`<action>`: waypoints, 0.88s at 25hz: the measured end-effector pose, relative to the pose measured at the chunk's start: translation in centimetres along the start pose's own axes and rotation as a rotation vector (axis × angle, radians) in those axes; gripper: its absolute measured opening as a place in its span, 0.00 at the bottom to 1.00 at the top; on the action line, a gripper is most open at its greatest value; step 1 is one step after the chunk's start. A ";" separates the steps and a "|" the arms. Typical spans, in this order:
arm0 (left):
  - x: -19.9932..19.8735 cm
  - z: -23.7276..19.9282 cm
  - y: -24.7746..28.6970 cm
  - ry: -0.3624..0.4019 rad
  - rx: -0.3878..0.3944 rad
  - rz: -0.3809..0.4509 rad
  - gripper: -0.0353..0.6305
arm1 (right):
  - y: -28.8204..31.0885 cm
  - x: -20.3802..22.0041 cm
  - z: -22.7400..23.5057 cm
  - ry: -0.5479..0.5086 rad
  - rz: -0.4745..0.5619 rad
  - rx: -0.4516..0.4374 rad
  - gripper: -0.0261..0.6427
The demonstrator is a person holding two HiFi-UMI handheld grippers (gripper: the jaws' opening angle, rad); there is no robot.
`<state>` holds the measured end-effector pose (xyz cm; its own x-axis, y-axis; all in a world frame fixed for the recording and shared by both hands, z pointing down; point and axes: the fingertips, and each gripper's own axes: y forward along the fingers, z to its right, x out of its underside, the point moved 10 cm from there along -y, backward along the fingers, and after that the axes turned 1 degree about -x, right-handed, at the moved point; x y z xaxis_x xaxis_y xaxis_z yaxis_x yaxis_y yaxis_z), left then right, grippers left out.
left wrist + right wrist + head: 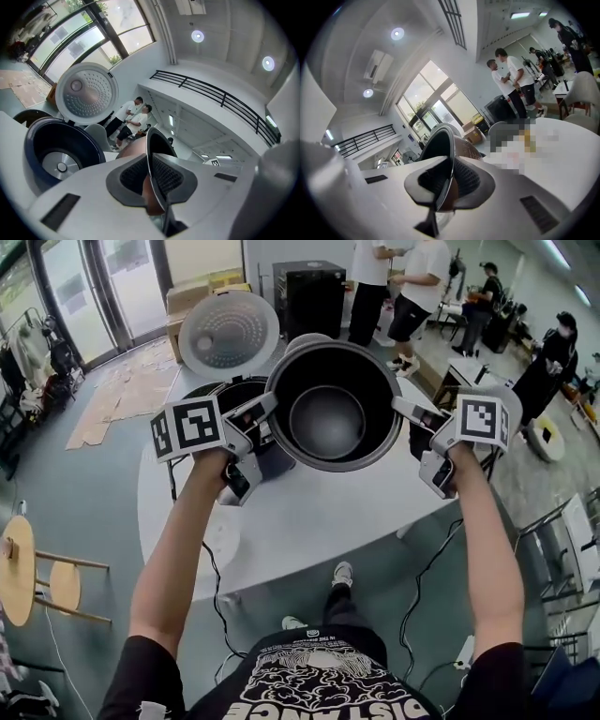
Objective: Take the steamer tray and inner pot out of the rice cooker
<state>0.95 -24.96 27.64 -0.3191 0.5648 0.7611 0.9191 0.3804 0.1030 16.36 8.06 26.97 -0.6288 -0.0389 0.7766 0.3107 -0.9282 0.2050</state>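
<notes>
Two claws, left claw and right claw, clamp opposite rim sides of one dark round metal inner pot; one open black rice cooker sits on the white tabletop.

Your inner pot looks like metal. Inside it is dark, smooth and faintly glossy, with a thin, bright polished rim, and its outer wall is coppery brown with a fine speckle. Your left gripper and right gripper are matt, pale grey plastic. Their pads are black, rubbery and finely ribbed. The rice cooker has a glossy dark plastic body, and its lid plate is dull silver metal, dimpled all over. The table top is smooth, matt white. Your shirt is black cloth with a white print.
</notes>
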 end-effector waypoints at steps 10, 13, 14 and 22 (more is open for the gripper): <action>0.4 -2.9 6.1 -0.039 -0.016 -0.171 0.12 | 0.6 0.6 4.8 0.167 -0.027 0.142 0.11; 1.0 -3.2 6.6 -0.056 -0.050 -0.205 0.12 | 0.9 0.9 5.6 0.200 -0.059 0.152 0.11; 1.6 -3.5 6.9 -0.060 -0.065 -0.218 0.12 | 1.0 1.2 6.3 0.202 -0.074 0.157 0.11; 8.5 -5.7 10.5 -0.112 -0.188 -0.297 0.13 | 1.4 4.9 13.4 0.311 -0.165 0.183 0.11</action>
<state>9.20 -20.37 38.82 -0.5921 0.5308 0.6064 0.8057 0.4044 0.4327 23.26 11.58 39.05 -0.8581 -0.0308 0.5125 0.2915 -0.8509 0.4370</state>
